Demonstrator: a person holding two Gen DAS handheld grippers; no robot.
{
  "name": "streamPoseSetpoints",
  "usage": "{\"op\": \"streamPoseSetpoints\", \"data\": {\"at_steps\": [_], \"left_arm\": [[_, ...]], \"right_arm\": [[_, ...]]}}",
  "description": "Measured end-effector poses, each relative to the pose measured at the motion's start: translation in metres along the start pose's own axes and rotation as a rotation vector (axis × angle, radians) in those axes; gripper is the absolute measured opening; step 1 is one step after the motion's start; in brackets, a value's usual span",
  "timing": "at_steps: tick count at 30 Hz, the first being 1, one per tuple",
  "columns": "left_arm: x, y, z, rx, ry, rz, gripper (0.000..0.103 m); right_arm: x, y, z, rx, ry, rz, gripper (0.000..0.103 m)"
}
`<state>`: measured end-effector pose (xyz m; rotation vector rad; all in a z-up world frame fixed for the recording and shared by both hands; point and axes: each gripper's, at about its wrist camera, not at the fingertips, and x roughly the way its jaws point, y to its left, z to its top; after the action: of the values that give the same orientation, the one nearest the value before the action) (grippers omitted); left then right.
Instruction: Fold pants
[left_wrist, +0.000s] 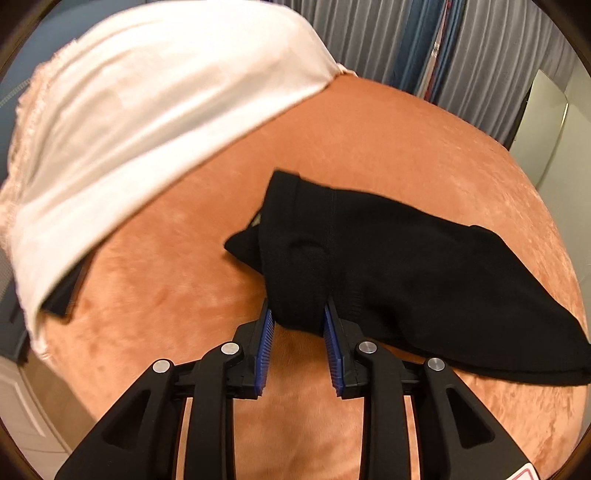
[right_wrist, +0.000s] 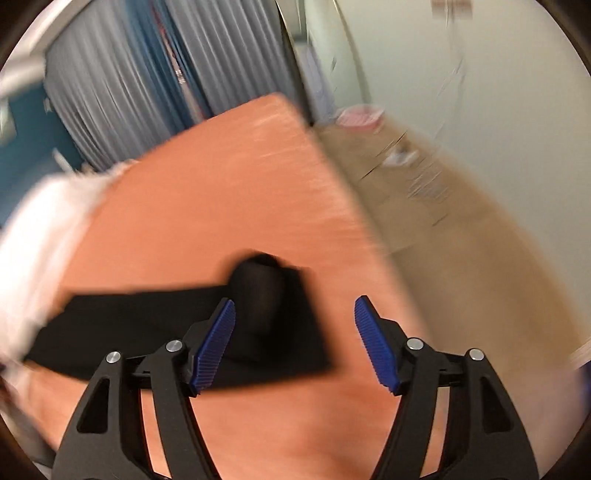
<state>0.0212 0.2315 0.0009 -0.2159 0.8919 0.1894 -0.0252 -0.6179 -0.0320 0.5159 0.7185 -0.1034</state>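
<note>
The folded black knit pants (left_wrist: 388, 273) lie on the orange velvety bed cover (left_wrist: 406, 147) (a white satin sheet (left_wrist: 147, 122) lies beyond). The left gripper (left_wrist: 299, 325) pinches a bunched fold at their near edge. The right gripper (right_wrist: 294, 314) stands spread wide above them, holding nothing.

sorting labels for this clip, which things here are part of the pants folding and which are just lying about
Part of the job:
- pants, black, lying on the bed
- left tool, fabric bunched between its pads
- right tool, open, nothing held
- bed, the orange surface worked on

Just lying about:
- white cloth at the far left of the bed
- curtains
- floor
</note>
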Motion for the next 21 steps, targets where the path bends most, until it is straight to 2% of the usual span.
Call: {"op": "streamPoseSetpoints", "data": {"at_steps": [2,3,4,5,6,8,10,11,12,13,15,16,17,20,21], "left_arm": [[-0.01,-0.013,-0.003,0.015,-0.011,0.007,0.026],[-0.018,-0.023,-0.006,0.032,-0.025,0.011,0.026],[-0.024,-0.029,-0.006,0.041,-0.036,0.01,0.026],[-0.03,-0.035,-0.008,0.046,-0.049,0.011,0.026],[-0.038,-0.041,-0.008,0.048,-0.067,0.002,0.026],[-0.049,-0.044,-0.007,0.035,-0.096,-0.003,0.026],[-0.063,-0.044,-0.007,0.006,-0.132,-0.013,0.026],[-0.066,-0.045,-0.01,0.001,-0.14,-0.016,0.028],[-0.067,-0.047,-0.011,0.004,-0.146,-0.017,0.028],[-0.066,-0.055,-0.013,0.025,-0.144,-0.027,0.028],[-0.063,-0.067,-0.017,0.048,-0.127,-0.051,0.028],[-0.061,-0.077,-0.022,0.057,-0.113,-0.069,0.028],[-0.059,-0.085,-0.024,0.064,-0.101,-0.087,0.028],[-0.053,-0.114,-0.031,0.092,-0.078,-0.141,0.028],[-0.051,-0.125,-0.034,0.104,-0.073,-0.159,0.028]], "right_arm": [[0.045,0.022,0.014,-0.105,0.074,-0.12,0.065],[0.064,0.033,0.015,-0.181,0.125,-0.142,0.041],[0.071,0.044,0.008,-0.228,0.151,-0.144,0.003],[0.071,0.054,0.008,-0.278,0.142,-0.143,0.004],[0.054,0.073,0.008,-0.361,0.048,-0.143,0.004],[-0.008,0.099,-0.004,-0.539,-0.211,-0.094,0.004],[-0.037,0.099,-0.028,-0.673,-0.311,-0.146,0.006],[-0.036,0.092,-0.042,-0.735,-0.305,-0.2,0.007],[-0.022,0.074,-0.06,-0.782,-0.217,-0.276,0.022],[-0.006,0.055,-0.075,-0.805,-0.129,-0.364,0.047],[0.011,0.018,-0.107,-0.846,-0.03,-0.542,0.05],[0.009,0.008,-0.116,-0.827,-0.021,-0.566,0.05],[0.003,0.001,-0.117,-0.773,-0.021,-0.541,0.05],[-0.023,-0.007,-0.094,-0.496,-0.049,-0.302,0.054],[-0.024,-0.002,-0.078,-0.395,-0.055,-0.231,0.059]]}}
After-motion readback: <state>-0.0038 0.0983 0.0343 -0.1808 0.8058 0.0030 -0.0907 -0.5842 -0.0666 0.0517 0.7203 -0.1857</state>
